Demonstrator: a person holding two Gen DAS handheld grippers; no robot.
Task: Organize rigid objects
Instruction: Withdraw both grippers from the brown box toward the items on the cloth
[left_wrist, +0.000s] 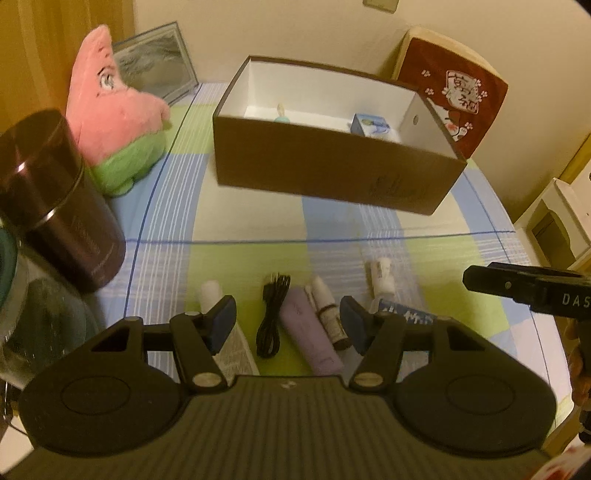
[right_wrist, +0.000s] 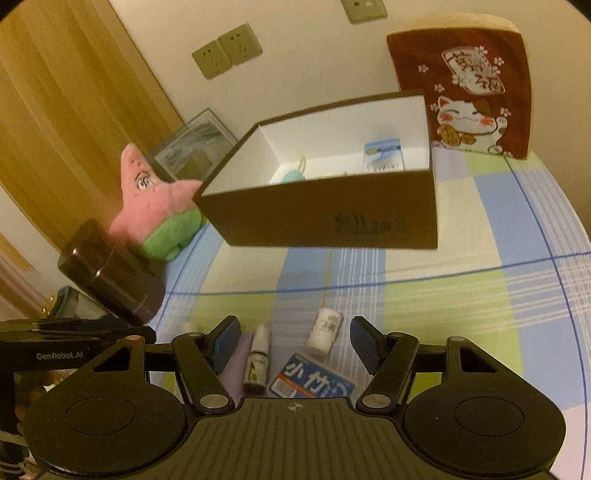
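Note:
A row of small items lies on the checked tablecloth near me: a white tube (left_wrist: 229, 339), a coiled black cable (left_wrist: 271, 317), a lilac tube (left_wrist: 310, 332), a small dropper bottle (left_wrist: 327, 310) (right_wrist: 257, 363), a white bottle (left_wrist: 382, 277) (right_wrist: 325, 330) and a blue-and-white packet (left_wrist: 404, 314) (right_wrist: 312, 380). My left gripper (left_wrist: 290, 325) hangs open above the cable and lilac tube. My right gripper (right_wrist: 293, 345) is open over the dropper bottle, white bottle and packet. Neither holds anything. Behind stands an open brown box (left_wrist: 332, 173) (right_wrist: 325, 218) with a blue-white carton (left_wrist: 373, 125) (right_wrist: 382, 155) and a teal item (right_wrist: 290, 173) inside.
A pink star plush (left_wrist: 118, 110) (right_wrist: 155, 199) and a dark cylindrical canister (left_wrist: 55, 199) (right_wrist: 110, 269) stand on the left. A red cat-print cushion (right_wrist: 465, 96) leans on the wall behind the box, a framed picture (left_wrist: 155, 62) at back left. Table edge curves at right.

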